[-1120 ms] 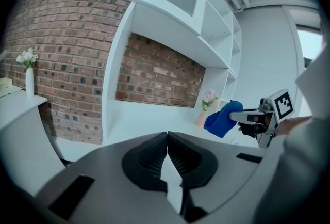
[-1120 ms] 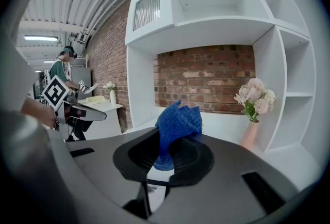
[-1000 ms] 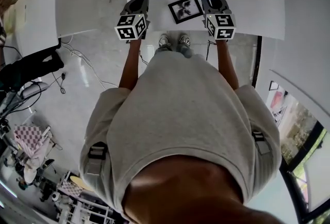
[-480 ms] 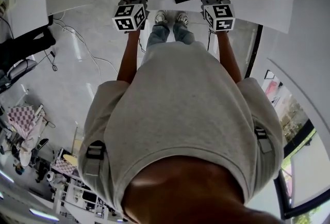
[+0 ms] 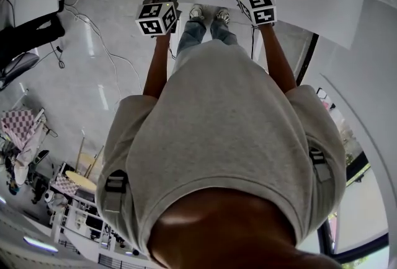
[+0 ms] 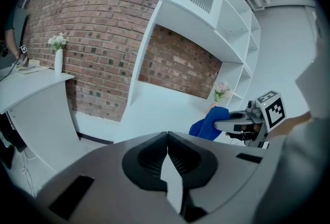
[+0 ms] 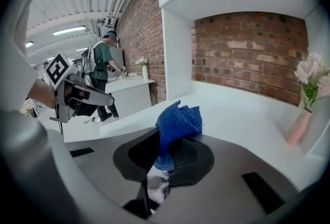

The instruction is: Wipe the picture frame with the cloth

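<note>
Blue cloth [image 7: 178, 122] pinched in right tool [image 7: 159, 153], left tool [image 6: 166, 150] closed, empty

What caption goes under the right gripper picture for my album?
Right gripper pinching a blue cloth over a white counter.

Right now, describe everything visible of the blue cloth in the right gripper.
The blue woven cloth looks coarse and loosely knit. It is crumpled into a bunch, its lower end pinched between the shut jaws of the right gripper, the rest sticking up and forward past them. It is held above the white counter; nothing else visibly touches it.
</note>
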`<act>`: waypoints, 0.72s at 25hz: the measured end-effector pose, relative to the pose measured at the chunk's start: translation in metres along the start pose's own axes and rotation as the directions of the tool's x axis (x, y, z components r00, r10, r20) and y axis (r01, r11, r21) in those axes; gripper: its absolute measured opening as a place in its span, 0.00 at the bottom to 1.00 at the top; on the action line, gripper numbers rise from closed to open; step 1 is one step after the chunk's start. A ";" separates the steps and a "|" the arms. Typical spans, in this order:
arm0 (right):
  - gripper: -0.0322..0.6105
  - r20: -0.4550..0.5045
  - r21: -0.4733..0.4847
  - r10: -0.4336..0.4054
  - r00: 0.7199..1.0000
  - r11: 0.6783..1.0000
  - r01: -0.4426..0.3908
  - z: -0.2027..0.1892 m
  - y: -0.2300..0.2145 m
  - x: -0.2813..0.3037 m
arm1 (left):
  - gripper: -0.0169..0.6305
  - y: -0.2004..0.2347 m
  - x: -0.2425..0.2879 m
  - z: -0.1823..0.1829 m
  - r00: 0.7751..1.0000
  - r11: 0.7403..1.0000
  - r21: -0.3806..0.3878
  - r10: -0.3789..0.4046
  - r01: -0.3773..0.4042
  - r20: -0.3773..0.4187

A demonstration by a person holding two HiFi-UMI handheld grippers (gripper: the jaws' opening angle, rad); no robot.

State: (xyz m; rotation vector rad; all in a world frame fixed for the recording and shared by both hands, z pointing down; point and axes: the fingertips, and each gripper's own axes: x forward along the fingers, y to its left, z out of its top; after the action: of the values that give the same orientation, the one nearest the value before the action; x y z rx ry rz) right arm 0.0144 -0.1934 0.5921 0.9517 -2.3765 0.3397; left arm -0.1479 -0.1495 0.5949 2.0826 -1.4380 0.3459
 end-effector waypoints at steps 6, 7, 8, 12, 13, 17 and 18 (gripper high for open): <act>0.14 -0.019 -0.040 0.037 0.999 0.999 -0.037 0.008 0.011 0.026 | 0.05 0.019 -0.014 0.002 0.999 0.999 -0.017 0.040 -0.040 0.015; 0.14 -0.025 -0.041 0.038 0.999 0.998 -0.039 0.007 0.012 0.028 | 0.05 0.021 -0.014 0.002 0.999 0.999 -0.019 0.044 -0.043 0.015; 0.14 -0.032 -0.040 0.040 0.999 0.998 -0.042 0.005 0.012 0.030 | 0.05 0.022 -0.014 0.002 0.999 0.999 -0.021 0.046 -0.045 0.015; 0.14 -0.063 -0.036 0.053 0.997 0.998 -0.055 -0.009 0.018 0.029 | 0.05 0.020 -0.013 -0.001 0.999 0.999 -0.022 0.041 -0.040 0.011; 0.14 -0.069 -0.036 0.054 0.996 0.998 -0.057 -0.012 0.019 0.028 | 0.05 0.019 -0.012 -0.001 0.999 0.999 -0.022 0.037 -0.036 0.011; 0.14 -0.085 -0.023 0.051 0.995 0.998 -0.053 -0.024 0.025 0.021 | 0.05 0.012 -0.007 -0.002 1.000 1.000 -0.016 0.015 -0.014 0.007; 0.14 -0.087 -0.021 0.050 0.995 0.998 -0.052 -0.027 0.026 0.020 | 0.05 0.011 -0.006 -0.002 1.000 1.000 -0.014 0.010 -0.010 0.005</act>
State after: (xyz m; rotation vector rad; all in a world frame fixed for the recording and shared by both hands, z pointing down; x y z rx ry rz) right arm -0.0049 -0.1744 0.6246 0.8497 -2.3237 0.3649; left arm -0.1599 -0.1462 0.5970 2.0679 -1.4501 0.3337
